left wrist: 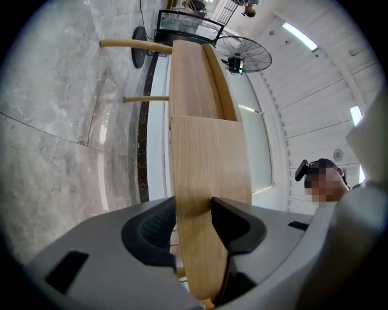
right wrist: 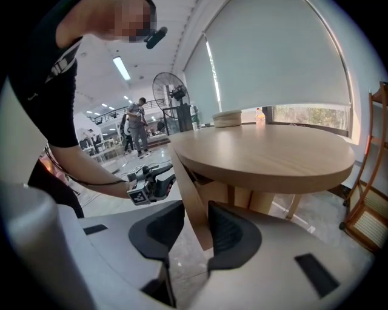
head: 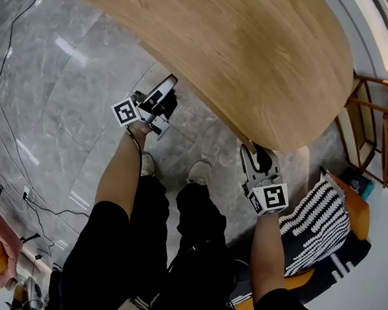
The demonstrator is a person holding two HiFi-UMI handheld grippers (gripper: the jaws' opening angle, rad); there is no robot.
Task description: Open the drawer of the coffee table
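Drawer front (left wrist: 209, 175): left gripper (left wrist: 194, 213) clamped on its edge | right gripper (right wrist: 195, 221) seemingly clamped on it too, pad contact unclear | sits under near rim of coffee table top (right wrist: 260, 151) | judged stiff, smooth, light wood; hold both ends, pull evenly

Striped cushion (head: 315, 219) on orange seat (head: 359, 210), just right of right claw (head: 254, 160). Wooden rack (head: 375, 124) beyond. Cables (head: 27, 196) on grey marble floor (head: 72, 96), well left of left claw (head: 165, 93). 1 standing fan (right wrist: 171, 91) far ahead.

Left hand-held gripper (head: 164, 92) and right (head: 256, 159) clamped
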